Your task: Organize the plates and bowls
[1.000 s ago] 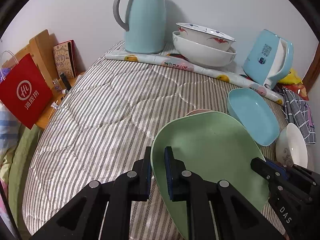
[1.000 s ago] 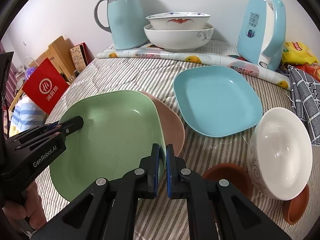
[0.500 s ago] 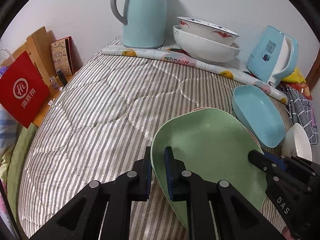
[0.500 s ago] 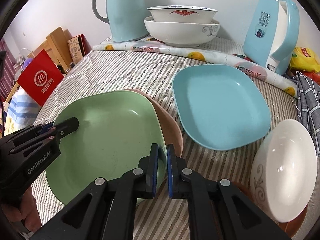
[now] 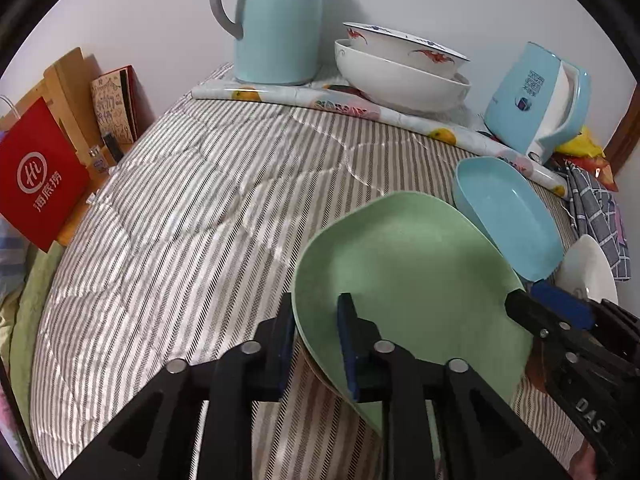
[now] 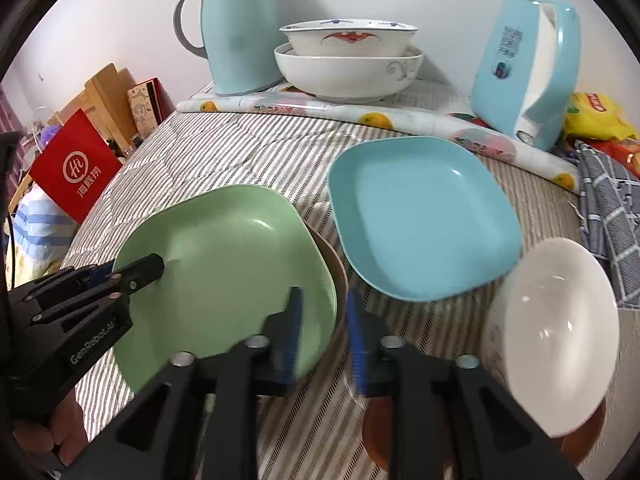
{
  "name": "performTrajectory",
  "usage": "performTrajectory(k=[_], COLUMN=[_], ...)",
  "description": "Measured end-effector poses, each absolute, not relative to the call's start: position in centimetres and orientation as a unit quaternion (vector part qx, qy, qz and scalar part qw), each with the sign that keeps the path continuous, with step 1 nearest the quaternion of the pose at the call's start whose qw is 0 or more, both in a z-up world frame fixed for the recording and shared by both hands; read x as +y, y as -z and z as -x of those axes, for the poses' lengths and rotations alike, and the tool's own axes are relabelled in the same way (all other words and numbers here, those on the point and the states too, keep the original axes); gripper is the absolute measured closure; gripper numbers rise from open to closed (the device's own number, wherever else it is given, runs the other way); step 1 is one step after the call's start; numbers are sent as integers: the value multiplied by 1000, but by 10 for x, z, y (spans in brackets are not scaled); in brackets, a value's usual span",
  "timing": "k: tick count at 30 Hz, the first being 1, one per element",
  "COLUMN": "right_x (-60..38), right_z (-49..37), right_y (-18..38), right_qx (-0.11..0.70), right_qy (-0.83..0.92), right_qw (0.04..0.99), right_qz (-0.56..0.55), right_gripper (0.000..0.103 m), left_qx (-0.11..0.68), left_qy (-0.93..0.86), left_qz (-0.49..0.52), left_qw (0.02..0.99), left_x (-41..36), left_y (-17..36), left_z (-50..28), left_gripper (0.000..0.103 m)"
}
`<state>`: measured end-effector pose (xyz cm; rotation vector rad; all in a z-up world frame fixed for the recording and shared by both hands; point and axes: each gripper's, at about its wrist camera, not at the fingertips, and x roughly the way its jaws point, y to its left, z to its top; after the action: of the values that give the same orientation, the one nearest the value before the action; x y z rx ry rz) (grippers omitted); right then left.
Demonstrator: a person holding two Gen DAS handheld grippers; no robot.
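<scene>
A green square plate (image 5: 404,276) (image 6: 228,276) rests on a pink-brown plate (image 6: 334,268) on the striped bed cover. My left gripper (image 5: 316,332) (image 6: 132,276) straddles the green plate's rim with its jaws parted and a gap at the inner pad. My right gripper (image 6: 322,320) has its jaws apart around the near corner of both plates. A blue square plate (image 6: 420,216) (image 5: 508,216) lies to the right. A white bowl (image 6: 556,312) leans on brown bowls (image 6: 392,436). Two stacked white bowls (image 6: 348,60) stand at the back.
A light blue thermos jug (image 6: 236,32) and a blue kettle (image 6: 524,68) stand along the wall on a fruit-print sheet (image 6: 400,120). A red paper bag (image 6: 76,168) and wooden boards are off the bed's left edge. A checked cloth (image 6: 608,208) lies at the right.
Both grippers were shut on the green plate's rim; now both have opened. The green plate has settled lower onto the pink-brown plate.
</scene>
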<state>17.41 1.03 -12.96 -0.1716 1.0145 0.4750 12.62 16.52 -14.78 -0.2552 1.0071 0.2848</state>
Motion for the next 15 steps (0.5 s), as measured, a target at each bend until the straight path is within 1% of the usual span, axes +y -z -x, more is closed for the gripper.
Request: performTrajectory(k=[1, 2, 4, 6, 8, 9, 15], right_x=[8, 5, 0, -6, -12, -16, -41], right_z=[-172, -170, -166, -162, -159, -157, -150], right_y=[127, 125, 121, 118, 114, 112, 99], right_qx=[478, 477, 476, 474, 472, 471, 455], right_qy=[-224, -223, -219, -216, -212, -209, -181], right_qw=[846, 847, 849, 851, 854, 855, 871], right_qz=[79, 77, 70, 66, 59, 53, 31], right_gripper=[69, 68, 63, 59, 58, 58, 53], left_qx=[481, 482, 486, 486, 480, 475, 459], left_qy=[-136, -135, -134, -133, -132, -133, -129], left_qz=[122, 122, 121, 121, 117, 114, 104], left_qw=[857, 857, 855, 856, 859, 862, 873], left_x=[164, 163, 160, 158, 155, 153, 143], left_y=[148, 148, 148, 145, 140, 137, 116], left_z=[-125, -124, -122, -120, -118, -116, -113], left_gripper=[76, 75, 75, 72, 61, 60, 58])
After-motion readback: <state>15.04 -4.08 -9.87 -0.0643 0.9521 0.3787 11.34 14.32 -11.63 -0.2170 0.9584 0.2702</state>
